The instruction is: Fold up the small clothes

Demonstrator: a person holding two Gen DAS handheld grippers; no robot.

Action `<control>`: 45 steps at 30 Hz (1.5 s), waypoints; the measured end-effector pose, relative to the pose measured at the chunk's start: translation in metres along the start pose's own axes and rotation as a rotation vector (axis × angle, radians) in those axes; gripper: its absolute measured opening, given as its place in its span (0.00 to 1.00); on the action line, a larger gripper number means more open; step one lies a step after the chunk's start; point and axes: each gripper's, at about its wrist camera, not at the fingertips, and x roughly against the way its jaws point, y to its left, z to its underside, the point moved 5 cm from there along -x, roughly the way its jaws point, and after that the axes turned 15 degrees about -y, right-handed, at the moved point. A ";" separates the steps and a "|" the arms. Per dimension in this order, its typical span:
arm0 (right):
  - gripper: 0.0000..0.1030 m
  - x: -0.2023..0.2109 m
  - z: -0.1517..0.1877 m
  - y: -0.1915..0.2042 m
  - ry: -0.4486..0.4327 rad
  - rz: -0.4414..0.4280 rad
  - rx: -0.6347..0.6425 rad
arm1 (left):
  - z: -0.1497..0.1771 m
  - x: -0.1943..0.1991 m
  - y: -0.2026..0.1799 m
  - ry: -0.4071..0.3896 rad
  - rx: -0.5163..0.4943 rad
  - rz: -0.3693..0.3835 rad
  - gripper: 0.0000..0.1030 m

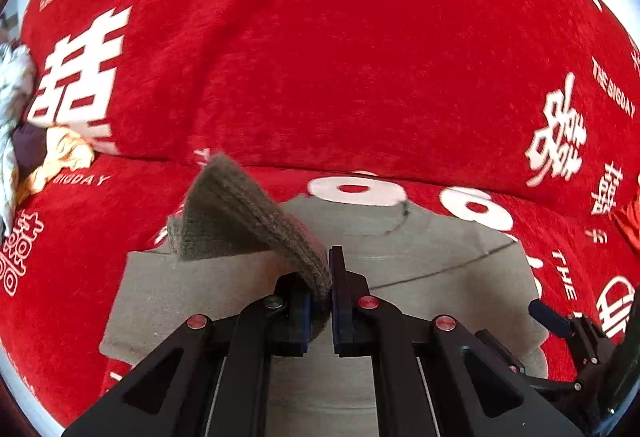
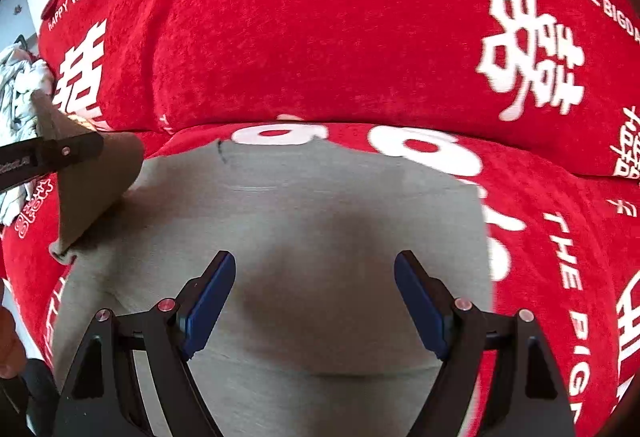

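A grey garment (image 1: pixel 400 257) lies flat on the red blanket, seen in both wrist views (image 2: pixel 300 237). My left gripper (image 1: pixel 322 301) is shut on the garment's ribbed cuff (image 1: pixel 248 217), which is lifted and folded over above the cloth. In the right wrist view that lifted cuff (image 2: pixel 92 181) shows at the left with the left gripper (image 2: pixel 56 153) pinching it. My right gripper (image 2: pixel 314 297) stands open above the garment's middle with nothing between its blue pads (image 2: pixel 212 301).
The red blanket (image 1: pixel 320 57) with white characters and lettering covers the whole surface, with a raised fold behind the garment. A heap of other clothes (image 1: pixel 16 117) lies at the far left edge. The right gripper (image 1: pixel 560 325) shows at the lower right of the left wrist view.
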 end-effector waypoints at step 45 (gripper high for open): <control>0.82 0.049 0.055 -0.149 -0.071 0.091 -0.248 | 0.094 -0.032 -0.177 0.195 -0.183 0.179 0.79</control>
